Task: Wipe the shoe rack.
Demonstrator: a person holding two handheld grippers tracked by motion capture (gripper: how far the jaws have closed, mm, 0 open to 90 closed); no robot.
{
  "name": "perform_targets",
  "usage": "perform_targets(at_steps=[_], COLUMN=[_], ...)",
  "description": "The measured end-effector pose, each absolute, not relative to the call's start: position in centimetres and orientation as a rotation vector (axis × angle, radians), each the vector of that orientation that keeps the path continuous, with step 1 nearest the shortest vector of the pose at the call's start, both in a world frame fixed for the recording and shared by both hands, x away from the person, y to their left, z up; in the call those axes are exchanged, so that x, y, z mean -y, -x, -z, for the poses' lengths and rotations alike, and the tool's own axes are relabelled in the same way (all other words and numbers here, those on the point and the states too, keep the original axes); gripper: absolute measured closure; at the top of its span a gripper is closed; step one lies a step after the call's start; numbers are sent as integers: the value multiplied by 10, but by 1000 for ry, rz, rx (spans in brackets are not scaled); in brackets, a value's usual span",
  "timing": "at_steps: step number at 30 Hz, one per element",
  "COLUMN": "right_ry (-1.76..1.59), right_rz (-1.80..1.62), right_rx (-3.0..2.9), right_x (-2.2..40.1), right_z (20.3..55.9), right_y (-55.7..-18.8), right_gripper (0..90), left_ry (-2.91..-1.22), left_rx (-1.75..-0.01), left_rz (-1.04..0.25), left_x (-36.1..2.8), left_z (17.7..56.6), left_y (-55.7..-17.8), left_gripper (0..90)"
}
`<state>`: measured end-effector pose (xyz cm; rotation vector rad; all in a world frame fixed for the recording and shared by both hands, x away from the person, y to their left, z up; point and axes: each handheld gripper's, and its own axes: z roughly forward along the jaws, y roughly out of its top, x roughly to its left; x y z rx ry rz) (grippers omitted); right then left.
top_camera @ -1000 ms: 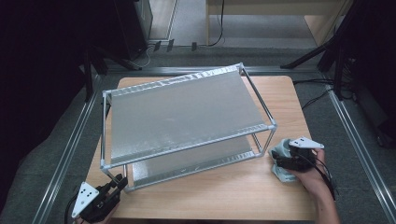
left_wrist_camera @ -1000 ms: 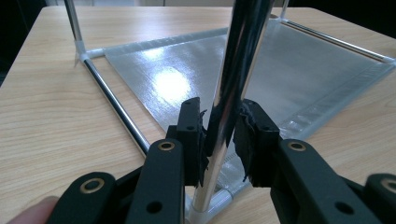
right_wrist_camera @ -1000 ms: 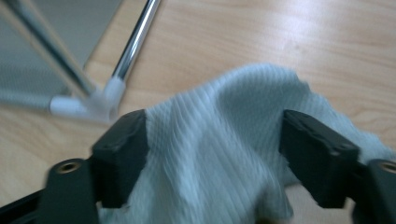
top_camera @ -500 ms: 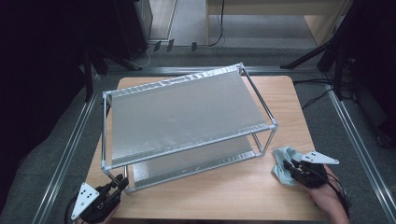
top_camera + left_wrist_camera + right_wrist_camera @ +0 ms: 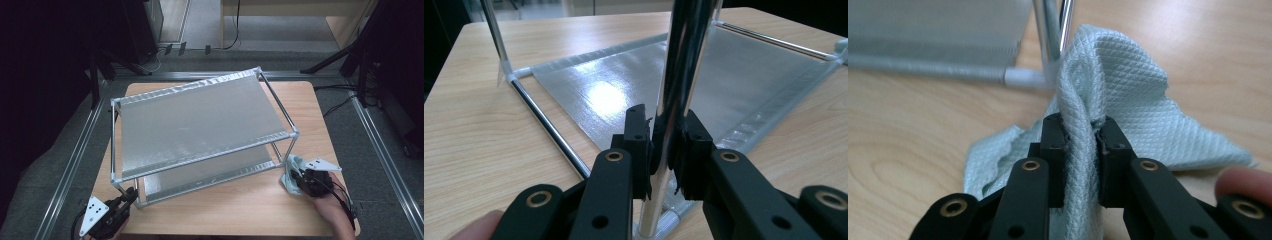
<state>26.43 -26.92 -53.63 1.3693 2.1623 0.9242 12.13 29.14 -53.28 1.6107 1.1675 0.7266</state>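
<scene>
A two-shelf rack (image 5: 200, 125) of chrome tubes and silver sheets stands on the wooden table (image 5: 240, 210). At its near left corner, my left gripper (image 5: 127, 197) is shut on the upright chrome post (image 5: 674, 95). Its jaws have just been closing on that post, and the pads (image 5: 639, 135) press it from both sides. My right gripper (image 5: 295, 180) is by the rack's near right foot, shut on a pale green woven cloth (image 5: 292, 167). Its jaws have just been closing, and a fold of the cloth (image 5: 1128, 100) is pinched between them, the rest draped on the table against the rack's leg (image 5: 1048, 30).
The rack covers most of the tabletop. Bare wood runs along the near edge between my two hands. Metal rails (image 5: 75, 160) line both sides of the table, with dark floor and cables (image 5: 345, 105) beyond.
My right gripper has shifted a little toward the near edge and shut on the cloth, bunching it up. The left gripper has stayed at the corner post.
</scene>
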Motion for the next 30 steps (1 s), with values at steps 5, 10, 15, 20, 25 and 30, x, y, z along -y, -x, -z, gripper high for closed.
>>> perform_targets(at_steps=[5,10,15,20,25,30], right_ry=[-1278,-1187,-1136,-1249,-1334,-1272], right_rz=[-1071,-1204,-1248,-1148,-1030,-1025], right_rx=[-1992,-1814,-1779,-1922,-2107,-2147], right_x=[262,258,253,251,254,243], right_z=[506,461,448,490,527,521], right_y=[-258,-245,-239,-255,-265,-257], right_gripper=[787,785,782,782,780,782], left_ry=[-1607,-1609,-1614,-1618,-1614,-1606], left_rx=[-1176,-1179,-1178,-1180,-1182,-1196], left_rz=[-721,-718,-726,-727,-721,-725], left_x=[-291,-291,-291,-291,-291,-295], left_z=[532,533,533,532,533,532], left_y=[-121,-122,-122,-122,-122,-122], left_gripper=[790,792,795,797,797,796])
